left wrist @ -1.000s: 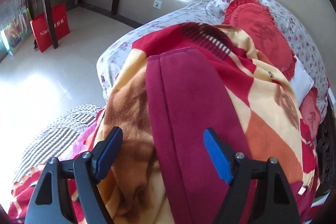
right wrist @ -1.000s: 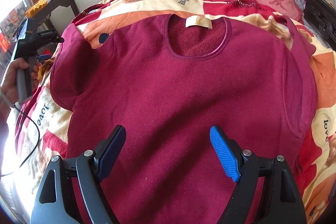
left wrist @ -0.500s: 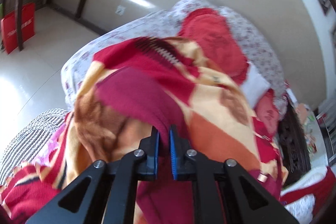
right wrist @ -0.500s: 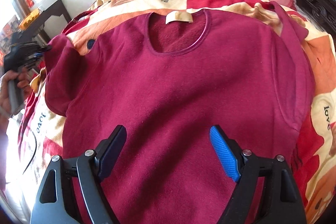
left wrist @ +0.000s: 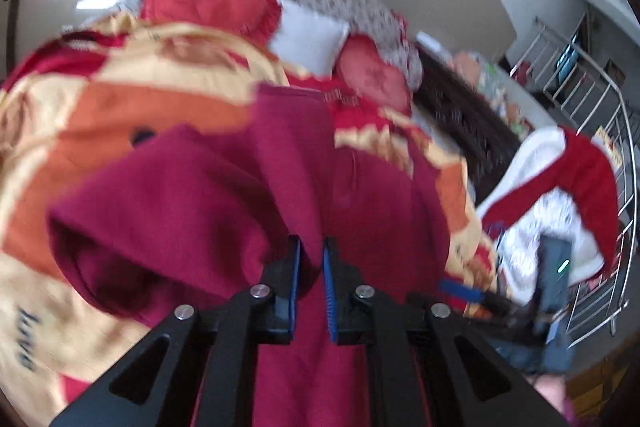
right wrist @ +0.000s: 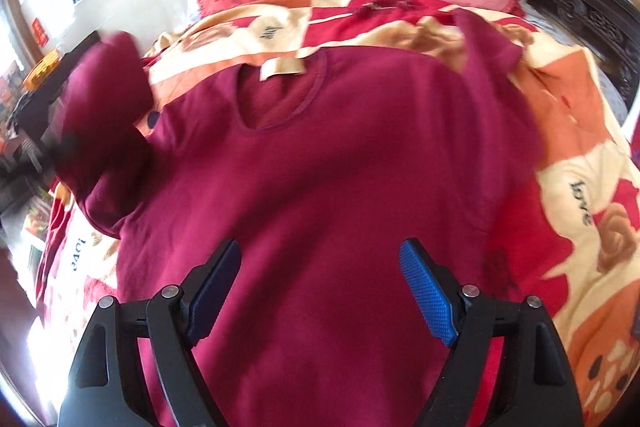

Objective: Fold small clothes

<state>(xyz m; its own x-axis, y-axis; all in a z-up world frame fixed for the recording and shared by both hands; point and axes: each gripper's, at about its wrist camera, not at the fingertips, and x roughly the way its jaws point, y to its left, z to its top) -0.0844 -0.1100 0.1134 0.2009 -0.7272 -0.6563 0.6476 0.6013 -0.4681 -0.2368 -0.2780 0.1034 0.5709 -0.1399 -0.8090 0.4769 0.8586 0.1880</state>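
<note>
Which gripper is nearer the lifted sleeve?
Left. The left gripper is shut on the sleeve; the right gripper hangs open above the shirt's body, away from it.

Both views: daylight, bright, no artificial source evident. Left-wrist view: strong motion blur across the whole frame; the patterned orange-and-red fleece blanket (left wrist: 120,99) and the dark-red knit sweater (left wrist: 168,195) are smeared, edges soft. Only the black left gripper with blue pads (left wrist: 311,283) stays sharp. Specular streak on the glossy cream wall (left wrist: 96,3). Right-wrist view: mostly sharp at centre; raised sweater sleeve (right wrist: 100,115) blurred. Overexposure at lower-left edge, where window light washes out detail. Soft shadow falls over sweater front, approx. mid-frame. Fisheye distortion in both: straight lines bow near rim, dark vignette in corners.
</note>
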